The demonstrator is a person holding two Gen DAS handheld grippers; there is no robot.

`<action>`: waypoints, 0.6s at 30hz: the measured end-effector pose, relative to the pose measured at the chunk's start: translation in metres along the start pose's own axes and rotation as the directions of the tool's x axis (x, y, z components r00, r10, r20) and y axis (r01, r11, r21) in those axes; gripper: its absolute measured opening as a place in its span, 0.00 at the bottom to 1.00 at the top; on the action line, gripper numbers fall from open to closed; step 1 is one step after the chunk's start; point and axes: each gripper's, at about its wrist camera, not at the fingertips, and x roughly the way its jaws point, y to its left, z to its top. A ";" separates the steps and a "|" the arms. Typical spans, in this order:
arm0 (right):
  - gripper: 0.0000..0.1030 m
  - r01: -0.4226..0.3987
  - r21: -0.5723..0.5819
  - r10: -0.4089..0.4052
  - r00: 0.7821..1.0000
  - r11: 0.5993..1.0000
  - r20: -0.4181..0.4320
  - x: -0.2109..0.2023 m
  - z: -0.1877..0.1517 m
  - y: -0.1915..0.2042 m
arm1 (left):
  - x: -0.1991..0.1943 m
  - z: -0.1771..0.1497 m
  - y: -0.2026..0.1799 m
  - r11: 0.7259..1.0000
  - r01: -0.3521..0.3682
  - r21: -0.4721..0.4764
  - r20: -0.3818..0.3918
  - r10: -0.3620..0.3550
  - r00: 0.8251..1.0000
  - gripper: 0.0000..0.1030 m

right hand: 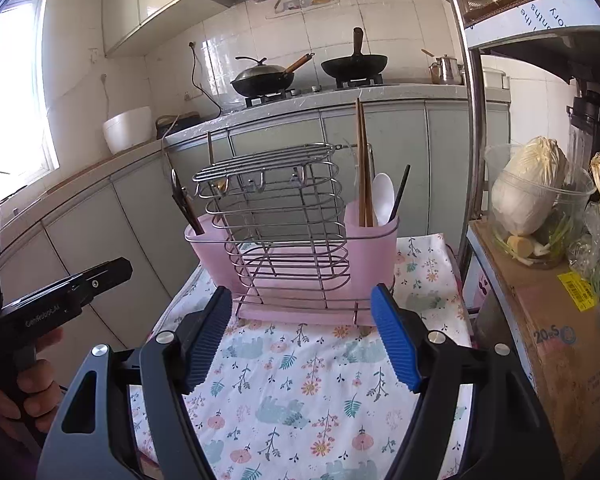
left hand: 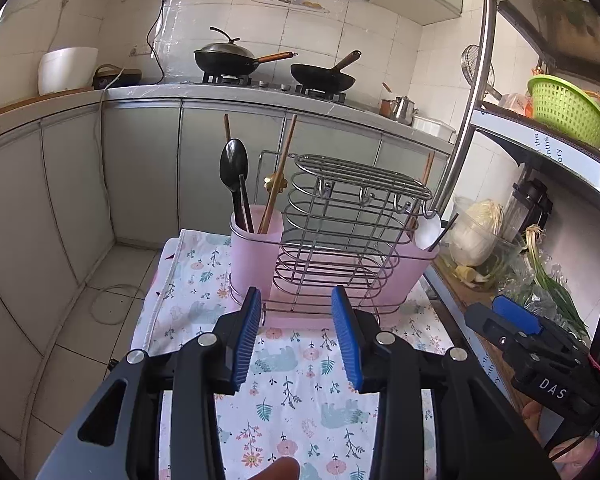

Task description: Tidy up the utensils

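A wire utensil rack (left hand: pixel 340 232) with a pink cup at each end stands on a floral cloth (left hand: pixel 296 380). The left cup (left hand: pixel 256 248) holds a black spoon (left hand: pixel 233 168), dark chopsticks and wooden chopsticks (left hand: pixel 278 180). The right cup (right hand: pixel 370 248) holds a white spoon (right hand: pixel 382 196), wooden chopsticks (right hand: pixel 362 168) and a black stick. My left gripper (left hand: pixel 296 336) is open and empty, just in front of the rack. My right gripper (right hand: pixel 302 336) is open and empty, also in front of the rack; it shows in the left wrist view (left hand: pixel 512 320).
A metal shelf (left hand: pixel 476 92) stands right of the cloth with a green basket (left hand: pixel 564 108), a cabbage in a clear tub (right hand: pixel 532 196) and a cardboard box (right hand: pixel 556 332). Two woks (left hand: pixel 236 56) sit on the stove behind. The floor drops away to the left.
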 end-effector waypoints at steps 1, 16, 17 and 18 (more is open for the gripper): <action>0.70 0.000 -0.001 0.000 1.000 1.000 -0.004 -0.001 -0.002 0.001 | -0.003 -0.004 -0.001 1.000 0.002 0.001 -0.001 -0.002 1.000 0.35; 0.70 0.034 0.006 -0.034 0.999 0.999 -0.028 -0.013 -0.025 0.006 | -0.010 -0.032 -0.019 0.999 -0.034 0.008 -0.047 0.034 0.998 0.35; 0.70 0.035 0.007 -0.035 0.999 0.999 -0.030 -0.012 -0.026 0.005 | -0.009 -0.033 -0.019 0.999 -0.040 0.010 -0.053 0.041 0.998 0.35; 0.70 0.038 0.010 -0.038 0.999 0.999 -0.030 -0.011 -0.026 0.004 | -0.009 -0.034 -0.019 0.999 -0.042 0.011 -0.055 0.043 0.998 0.35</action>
